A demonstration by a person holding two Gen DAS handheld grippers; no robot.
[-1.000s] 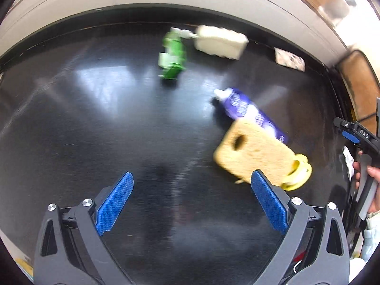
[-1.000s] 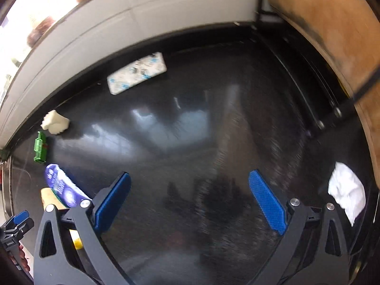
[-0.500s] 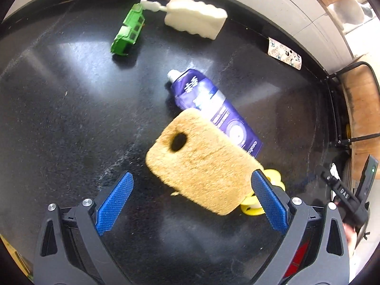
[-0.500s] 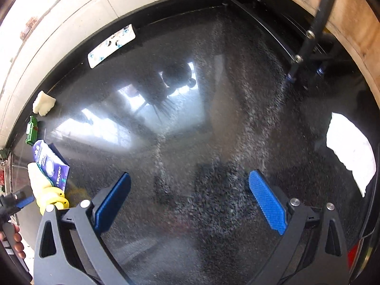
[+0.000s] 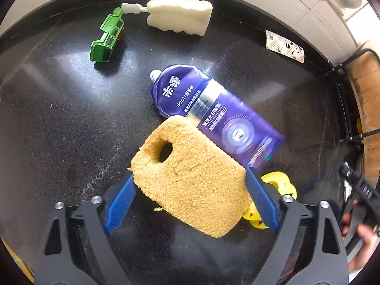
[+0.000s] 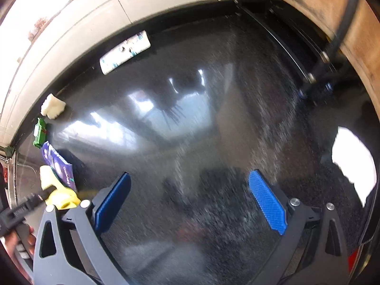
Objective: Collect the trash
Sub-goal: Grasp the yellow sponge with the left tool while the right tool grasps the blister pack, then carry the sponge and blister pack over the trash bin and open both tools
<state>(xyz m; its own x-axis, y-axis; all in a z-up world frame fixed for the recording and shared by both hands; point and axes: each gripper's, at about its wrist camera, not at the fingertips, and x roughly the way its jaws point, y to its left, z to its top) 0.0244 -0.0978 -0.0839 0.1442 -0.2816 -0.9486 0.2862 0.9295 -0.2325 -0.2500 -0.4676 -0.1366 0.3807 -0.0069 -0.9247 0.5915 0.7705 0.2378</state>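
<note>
The left gripper [image 5: 190,197] has descended over the tan sponge [image 5: 190,180] at 6 o'clock, jaws just closing, pads apparently touching its flanks; light, soft, compressible, so grip mid-body; right gripper [image 6: 190,201] stands apart.

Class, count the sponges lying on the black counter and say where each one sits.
2. The tan sponge sits between the left claw pads, overlapping the purple pouch. The white sponge lies by the far edge, beside the green toy.

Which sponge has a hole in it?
The tan sponge between the left gripper's blue pads. The white sponge by the wall has no hole.
</note>
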